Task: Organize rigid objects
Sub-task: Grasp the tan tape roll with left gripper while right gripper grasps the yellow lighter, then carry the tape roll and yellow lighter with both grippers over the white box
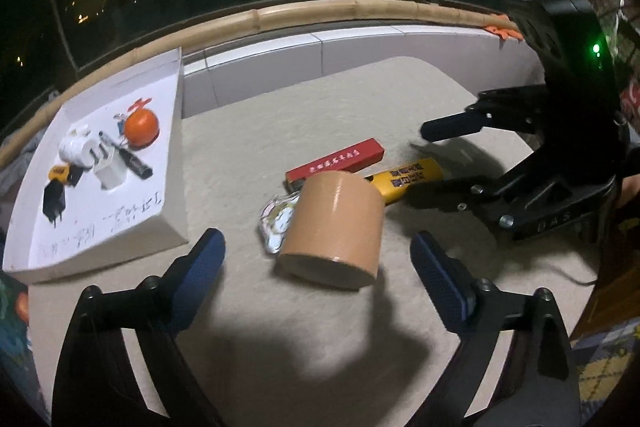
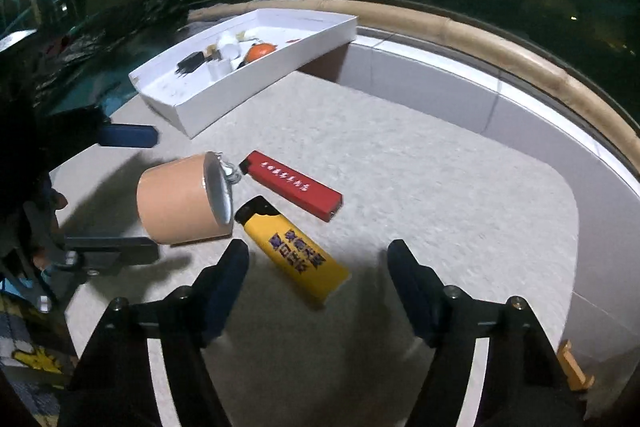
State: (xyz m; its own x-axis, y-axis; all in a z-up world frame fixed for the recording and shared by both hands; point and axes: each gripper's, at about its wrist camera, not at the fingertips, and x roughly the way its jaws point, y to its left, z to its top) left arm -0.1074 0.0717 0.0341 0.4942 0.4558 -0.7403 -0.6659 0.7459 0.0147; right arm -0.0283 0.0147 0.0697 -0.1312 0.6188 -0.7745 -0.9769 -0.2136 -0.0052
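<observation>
Both tools stand with jaws apart and nothing between the pads: the left tool (image 1: 316,267) is spread wide just short of the tan tape roll (image 1: 334,229), and the right tool (image 2: 318,267) is held narrower over the near end of the yellow lighter (image 2: 296,253). No earlier picture is given, so only this is told. On the pale tabletop (image 2: 440,187) the roll lies on its side, with the red lighter (image 2: 296,185) just behind it and the yellow one beside it.

Only the left wrist view shows a small clear packet (image 1: 276,223) tucked against the roll. Only the right wrist view shows the roll's grey inner core and a small wooden piece (image 2: 576,367) at the tabletop's near right edge.

At the far left sits the white tray (image 1: 172,147). It holds an orange ball (image 1: 140,125), a white plug (image 1: 76,147), a white adapter cube (image 1: 112,171), a black pen-like tube (image 1: 128,157), a black charger (image 1: 54,201) and a small yellow piece (image 1: 58,173).
</observation>
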